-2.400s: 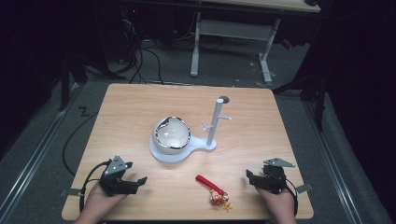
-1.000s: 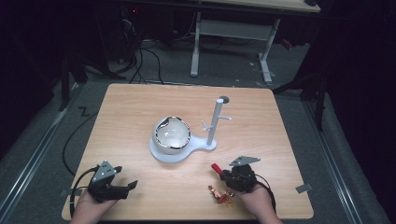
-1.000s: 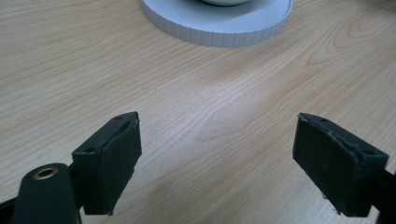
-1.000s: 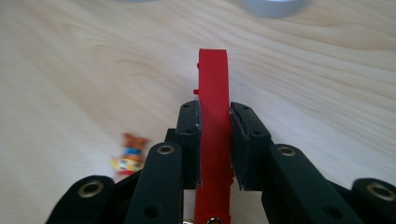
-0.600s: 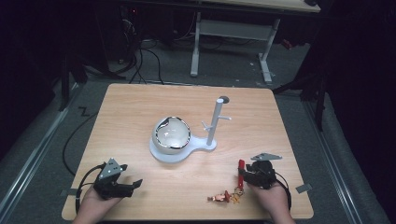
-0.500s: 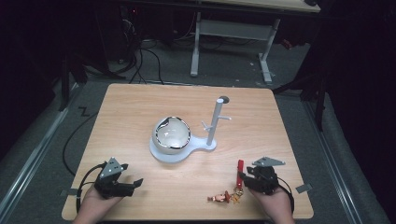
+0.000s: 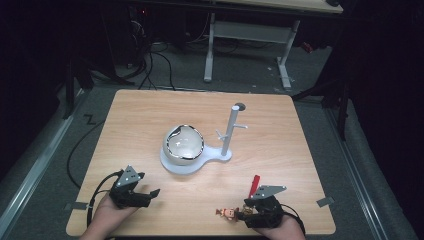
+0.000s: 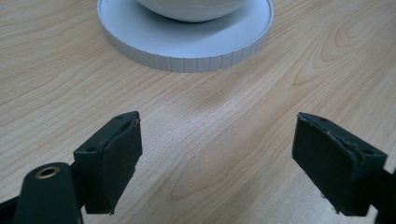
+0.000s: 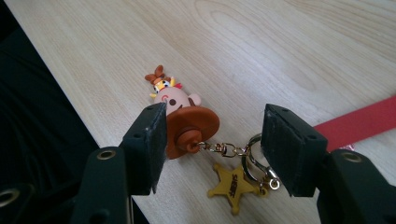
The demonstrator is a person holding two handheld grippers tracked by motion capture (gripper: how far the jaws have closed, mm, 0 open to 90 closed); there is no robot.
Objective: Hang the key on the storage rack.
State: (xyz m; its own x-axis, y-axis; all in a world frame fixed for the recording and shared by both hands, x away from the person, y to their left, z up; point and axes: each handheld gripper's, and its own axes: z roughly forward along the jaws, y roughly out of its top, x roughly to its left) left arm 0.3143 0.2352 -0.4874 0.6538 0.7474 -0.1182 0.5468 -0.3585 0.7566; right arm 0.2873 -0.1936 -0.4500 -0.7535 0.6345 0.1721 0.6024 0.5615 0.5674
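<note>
A keychain lies near the table's front edge: a small cowboy figure (image 9: pixel 187 126) with a brown hat, a gold star (image 9: pixel 231 184), a metal ring (image 9: pixel 257 163) and a red strap (image 9: pixel 359 123). My right gripper (image 9: pixel 217 140) is open, its jaws on either side of the hat and ring; the hat touches the left jaw. From above, the figure (image 7: pixel 227 213) lies just left of the right gripper (image 7: pixel 241 215), with the strap (image 7: pixel 255 182) running away from it. My left gripper (image 7: pixel 150 194) sits open at the front left, nothing between its jaws (image 8: pixel 222 154).
A white stand occupies the table's middle: a round base (image 7: pixel 192 165) carrying a shiny sphere (image 7: pixel 184 145) and an upright post (image 7: pixel 231 130) with small pegs. The base's ribbed rim (image 8: pixel 187 56) lies just ahead of the left gripper. The table's front edge is right beside the figure.
The right gripper went left to the keychain, which shifted right with its strap swung round. The gripper has since drawn back to the front edge, at the figure end. The left gripper barely moved.
</note>
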